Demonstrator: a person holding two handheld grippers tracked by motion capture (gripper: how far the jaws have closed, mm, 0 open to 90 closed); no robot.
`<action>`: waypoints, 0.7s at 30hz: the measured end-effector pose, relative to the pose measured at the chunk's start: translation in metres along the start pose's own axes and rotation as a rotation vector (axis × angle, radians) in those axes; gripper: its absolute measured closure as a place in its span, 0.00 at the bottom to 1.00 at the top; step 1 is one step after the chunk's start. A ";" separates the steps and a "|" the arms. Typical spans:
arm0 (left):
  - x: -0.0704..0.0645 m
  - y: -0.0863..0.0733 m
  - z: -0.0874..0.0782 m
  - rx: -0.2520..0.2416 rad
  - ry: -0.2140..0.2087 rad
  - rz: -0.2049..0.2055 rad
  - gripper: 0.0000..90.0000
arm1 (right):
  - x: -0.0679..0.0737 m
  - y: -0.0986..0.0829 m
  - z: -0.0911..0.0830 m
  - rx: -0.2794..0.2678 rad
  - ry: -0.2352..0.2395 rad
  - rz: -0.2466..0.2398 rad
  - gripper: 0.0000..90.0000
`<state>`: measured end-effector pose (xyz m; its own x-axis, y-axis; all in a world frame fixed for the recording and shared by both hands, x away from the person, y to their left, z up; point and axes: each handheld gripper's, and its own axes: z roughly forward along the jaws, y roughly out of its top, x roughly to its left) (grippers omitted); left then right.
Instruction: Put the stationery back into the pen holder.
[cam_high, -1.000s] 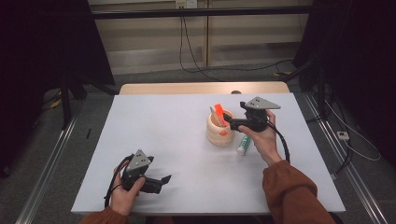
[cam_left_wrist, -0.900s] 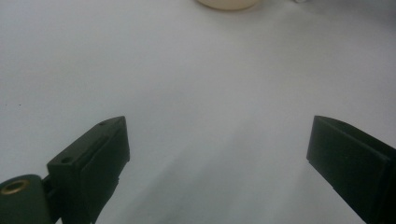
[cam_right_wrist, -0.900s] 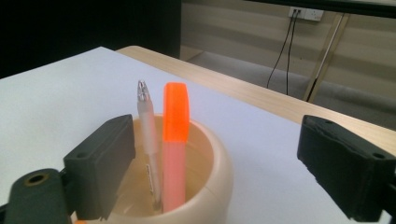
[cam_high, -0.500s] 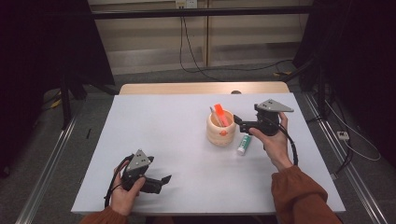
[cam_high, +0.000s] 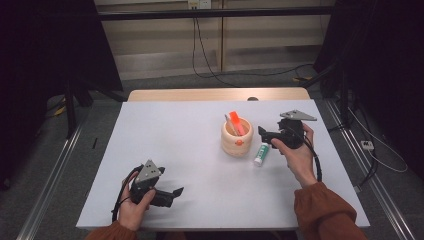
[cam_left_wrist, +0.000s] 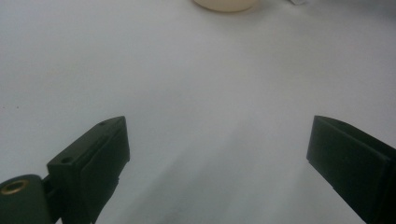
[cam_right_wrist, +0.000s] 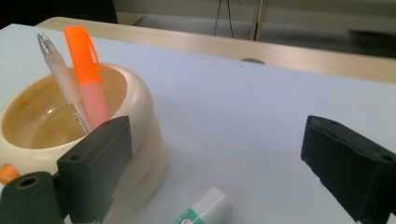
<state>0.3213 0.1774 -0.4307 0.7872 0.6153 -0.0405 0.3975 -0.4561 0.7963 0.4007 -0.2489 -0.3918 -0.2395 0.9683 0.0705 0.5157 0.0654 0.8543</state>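
A cream round pen holder stands right of the table's middle, holding an orange highlighter and a clear pen. A white and green glue stick lies on the table just right of the holder. My right gripper is open, held above the table to the right of the holder, over the glue stick, with nothing between its jaws. My left gripper is open near the front left of the table, jaws empty, pointing right.
The white table top has a wooden strip along its far edge. A cable trails from the right gripper. Dark stands and floor cables surround the table.
My right gripper has drawn back to the right, away from the top of the pen holder, and now hangs over the glue stick. The left gripper has stayed put.
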 end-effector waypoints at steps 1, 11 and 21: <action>0.000 0.000 0.000 -0.003 -0.001 0.000 0.06 | -0.001 0.000 0.000 0.021 -0.006 0.036 0.10; 0.000 0.000 0.001 -0.004 -0.006 0.001 0.06 | -0.004 -0.006 0.009 0.230 -0.053 0.243 0.18; 0.000 0.001 0.001 -0.004 -0.007 0.003 0.06 | -0.003 -0.006 0.021 0.402 -0.036 0.310 0.33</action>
<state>0.3223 0.1768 -0.4309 0.7918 0.6094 -0.0424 0.3930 -0.4551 0.7990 0.4152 -0.2471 -0.4080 -0.0002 0.9640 0.2659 0.8356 -0.1459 0.5296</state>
